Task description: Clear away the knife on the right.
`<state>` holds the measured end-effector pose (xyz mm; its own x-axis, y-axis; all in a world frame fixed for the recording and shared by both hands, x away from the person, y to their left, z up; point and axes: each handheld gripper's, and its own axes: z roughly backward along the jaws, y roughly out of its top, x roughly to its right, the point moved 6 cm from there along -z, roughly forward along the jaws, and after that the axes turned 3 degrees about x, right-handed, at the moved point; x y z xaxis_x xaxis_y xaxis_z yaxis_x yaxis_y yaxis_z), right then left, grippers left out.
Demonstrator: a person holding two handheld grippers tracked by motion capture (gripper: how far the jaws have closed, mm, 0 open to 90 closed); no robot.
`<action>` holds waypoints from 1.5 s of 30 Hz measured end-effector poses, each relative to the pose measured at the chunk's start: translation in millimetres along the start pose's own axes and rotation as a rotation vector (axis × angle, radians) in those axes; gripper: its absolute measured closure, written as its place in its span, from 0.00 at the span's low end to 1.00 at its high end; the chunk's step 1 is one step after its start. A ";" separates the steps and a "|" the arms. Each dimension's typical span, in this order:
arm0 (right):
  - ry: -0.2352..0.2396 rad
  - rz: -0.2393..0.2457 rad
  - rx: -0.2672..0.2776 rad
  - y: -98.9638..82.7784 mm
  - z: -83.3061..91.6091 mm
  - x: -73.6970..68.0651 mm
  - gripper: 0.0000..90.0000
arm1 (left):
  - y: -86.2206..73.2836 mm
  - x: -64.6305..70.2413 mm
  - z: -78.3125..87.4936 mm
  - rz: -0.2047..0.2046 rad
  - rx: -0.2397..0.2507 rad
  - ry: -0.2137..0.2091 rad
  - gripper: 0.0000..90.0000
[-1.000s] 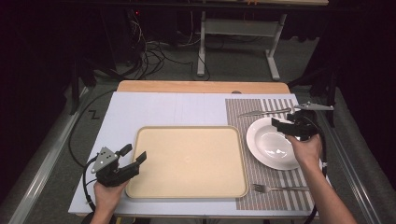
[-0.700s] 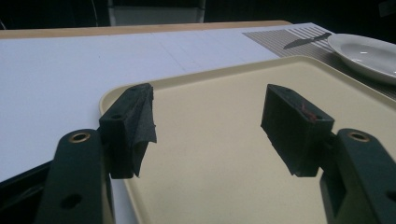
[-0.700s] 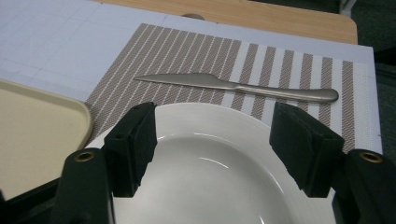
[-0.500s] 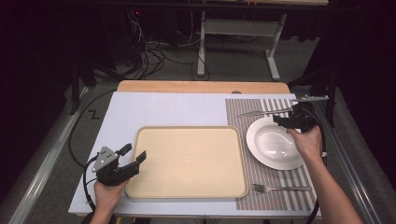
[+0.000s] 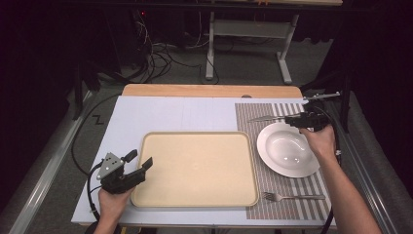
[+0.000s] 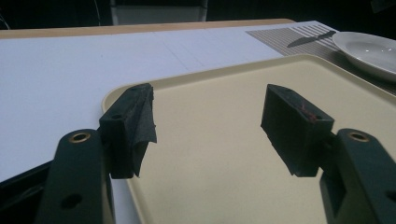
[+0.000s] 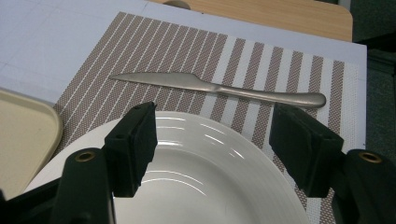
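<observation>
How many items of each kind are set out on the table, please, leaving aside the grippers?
Beige rectangular plastic tray: 1
White round ceramic plate: 1
Silver metal knife: 1
Silver metal fork: 1
Brown-and-white striped woven placemat: 1
Total: 5

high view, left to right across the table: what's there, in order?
left gripper → tray → fork. Leaving out the plate, knife and right gripper: they overlap the fork's span.
</observation>
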<state>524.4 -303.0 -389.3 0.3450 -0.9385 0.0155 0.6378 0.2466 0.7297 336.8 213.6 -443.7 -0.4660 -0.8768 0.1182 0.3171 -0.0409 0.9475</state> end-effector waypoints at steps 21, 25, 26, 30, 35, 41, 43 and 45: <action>0.027 0.054 -0.078 20.5 -14.9 9.8 0.41 | -0.2 -1.5 -1.2 -0.004 -0.002 0.012 0.39; 0.027 0.062 -0.083 21.8 -19.8 11.8 0.41 | -0.2 -1.7 -1.5 -0.004 -0.004 0.014 0.39; 0.027 0.064 -0.085 22.1 -21.8 12.8 0.41 | -0.2 -1.7 -1.5 -0.004 -0.003 0.015 0.39; 0.026 0.062 -0.108 22.5 -27.8 15.3 0.41 | 0.0 -1.7 -0.7 -0.005 -0.001 0.018 0.39; 0.021 0.063 -0.128 28.3 -33.9 18.4 0.42 | 0.0 -2.2 -0.4 -0.005 -0.001 0.022 0.39; 0.022 0.082 -0.163 29.1 -45.0 21.8 0.42 | -0.4 -1.5 -1.4 -0.004 -0.004 0.021 0.39; 0.025 0.080 -0.177 28.4 -48.4 22.1 0.42 | -0.5 -1.2 -1.4 -0.006 -0.006 0.021 0.39; 0.025 0.090 -0.193 27.9 -53.0 22.5 0.43 | -0.6 -1.3 -1.5 -0.005 -0.008 0.022 0.39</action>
<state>586.5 -304.5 -404.8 0.4217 -0.9050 0.0558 0.7232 0.3728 0.5813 338.5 214.1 -444.8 -0.4493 -0.8870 0.1067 0.3213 -0.0490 0.9457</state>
